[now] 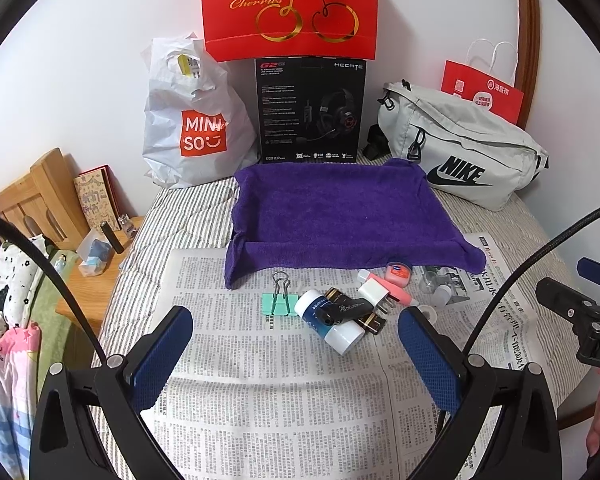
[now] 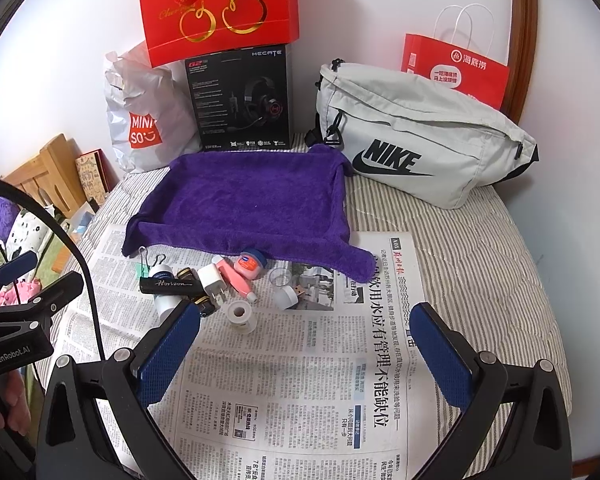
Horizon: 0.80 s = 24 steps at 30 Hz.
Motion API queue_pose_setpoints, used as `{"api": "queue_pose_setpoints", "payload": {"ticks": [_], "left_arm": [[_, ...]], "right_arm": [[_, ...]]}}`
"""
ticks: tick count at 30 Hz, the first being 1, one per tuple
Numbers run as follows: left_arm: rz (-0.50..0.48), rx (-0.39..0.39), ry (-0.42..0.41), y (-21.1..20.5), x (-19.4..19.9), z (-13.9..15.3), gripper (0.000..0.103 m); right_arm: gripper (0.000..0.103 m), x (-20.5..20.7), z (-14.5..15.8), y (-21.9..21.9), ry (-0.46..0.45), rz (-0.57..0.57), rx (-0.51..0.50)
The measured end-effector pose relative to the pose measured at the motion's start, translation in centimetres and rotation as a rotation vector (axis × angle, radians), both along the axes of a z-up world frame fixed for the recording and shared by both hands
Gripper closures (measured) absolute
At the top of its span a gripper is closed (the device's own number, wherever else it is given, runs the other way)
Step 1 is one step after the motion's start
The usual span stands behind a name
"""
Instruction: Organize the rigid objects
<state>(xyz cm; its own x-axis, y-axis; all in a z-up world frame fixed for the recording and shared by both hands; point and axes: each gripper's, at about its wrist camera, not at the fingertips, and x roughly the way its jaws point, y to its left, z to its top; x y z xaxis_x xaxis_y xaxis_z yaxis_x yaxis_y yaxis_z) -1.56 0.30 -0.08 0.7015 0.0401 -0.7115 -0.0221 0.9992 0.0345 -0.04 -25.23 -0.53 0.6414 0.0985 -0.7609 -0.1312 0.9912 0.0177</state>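
in the left wrist view, the left tool [image 1: 296, 344] is wide open and holds nothing, hanging low over the newspaper [image 1: 228, 360] on the bed. just in front of it is a little heap of hard things: a green binder clip [image 1: 278, 300], a white and blue bottle [image 1: 328, 322] lying on its side, a black stick [image 1: 344, 308] on top of it, a white plug [image 1: 374, 294], and a pink tube [image 1: 390, 290]. behind them sits a purple towel tray [image 1: 340, 208] with nothing in it. these things all look small and light. the bottle is round and smooth, so it may roll or slip; squeezing it across the middle seems best. the clip is flat and stiff, easy to pinch by its green body. in the right wrist view, the right tool [image 2: 306, 340] is also wide open and empty. near its left finger lies a white tape roll [image 2: 240, 314], and further back a small round jar [image 2: 250, 264] touches the towel edge. a clear cup [image 2: 282, 278] looks thin, so it wants a soft squeeze.
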Motion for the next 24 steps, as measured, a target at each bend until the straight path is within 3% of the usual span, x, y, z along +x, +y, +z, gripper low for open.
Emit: {"api": "queue_pose_setpoints", "payload": {"ticks": [24], "left_arm": [[-0.012,0.005,0.020,-0.07,0.79,-0.77,0.000]], "right_arm": [[0.000,0.11,-0.27,-0.12,-0.004,0.005,0.005]]}}
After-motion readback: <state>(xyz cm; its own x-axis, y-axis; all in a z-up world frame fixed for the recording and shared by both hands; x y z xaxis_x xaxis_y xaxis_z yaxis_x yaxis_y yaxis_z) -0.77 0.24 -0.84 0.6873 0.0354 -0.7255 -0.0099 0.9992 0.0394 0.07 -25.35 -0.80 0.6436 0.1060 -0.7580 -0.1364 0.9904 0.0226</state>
